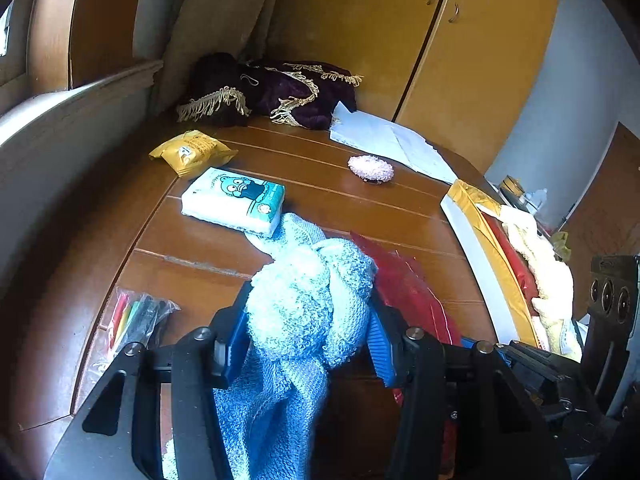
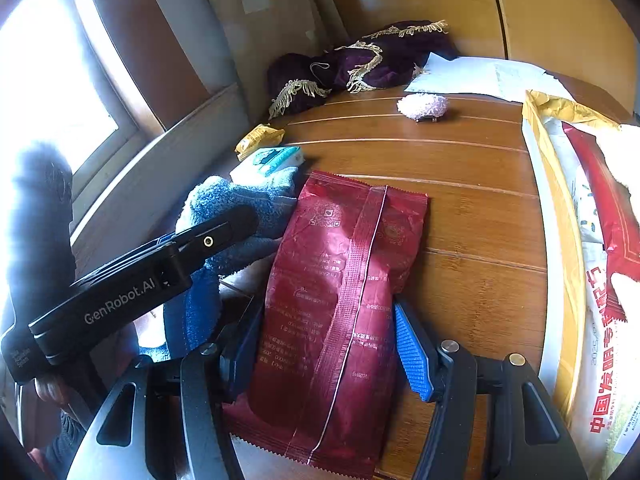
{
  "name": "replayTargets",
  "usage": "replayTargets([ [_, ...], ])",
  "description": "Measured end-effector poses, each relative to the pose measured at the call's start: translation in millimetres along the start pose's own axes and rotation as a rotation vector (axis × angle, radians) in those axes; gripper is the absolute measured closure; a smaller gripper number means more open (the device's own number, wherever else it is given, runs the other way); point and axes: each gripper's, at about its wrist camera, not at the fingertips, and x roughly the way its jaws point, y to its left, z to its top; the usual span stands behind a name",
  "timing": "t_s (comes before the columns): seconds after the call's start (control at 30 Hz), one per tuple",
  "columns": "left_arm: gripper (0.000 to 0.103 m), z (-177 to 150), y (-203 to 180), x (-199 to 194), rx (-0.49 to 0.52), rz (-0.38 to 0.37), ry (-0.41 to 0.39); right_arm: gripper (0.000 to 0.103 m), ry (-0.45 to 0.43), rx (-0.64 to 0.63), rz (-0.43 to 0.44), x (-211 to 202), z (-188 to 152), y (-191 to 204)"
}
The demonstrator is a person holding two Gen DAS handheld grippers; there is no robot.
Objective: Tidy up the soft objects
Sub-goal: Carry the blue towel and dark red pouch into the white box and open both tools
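A light blue towel (image 1: 308, 304) is held bunched between the fingers of the left gripper (image 1: 308, 320), which are closed on it; the rest of the cloth hangs down below the fingers and one end trails on the counter (image 1: 360, 204) against a tissue pack (image 1: 234, 200). The towel is judged to be light, soft and limp, so it will sag and drag wherever it is not supported. A hold on the thick bunched middle, as now, is judged safer than a hold on a thin edge.

The right gripper (image 2: 328, 344) is seen with its fingers spread wide on both sides of a red foil pouch (image 2: 340, 300), which lies flat on the counter; no firm contact can be confirmed. The foil is judged smooth and slippery, and crinkly rather than soft.

On the right side a white bin (image 1: 480, 256) already carries pale cloth and packets. Its rim is near, and the hanging towel could catch on it. Open counter is found in the middle, between the pouch and a small pink fluffy object (image 1: 371, 168).
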Motion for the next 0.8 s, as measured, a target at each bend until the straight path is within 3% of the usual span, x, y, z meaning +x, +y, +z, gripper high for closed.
replayTargets([
  [0.4,0.054,0,1,-1,-0.009,-0.005,-0.003,0.042,-0.011,0.003,-0.002,-3,1,-3],
  [0.8,0.054,1,3,-3,-0.026,-0.007,-0.017,0.045,-0.092,0.019,0.022,-18,2,-7],
])
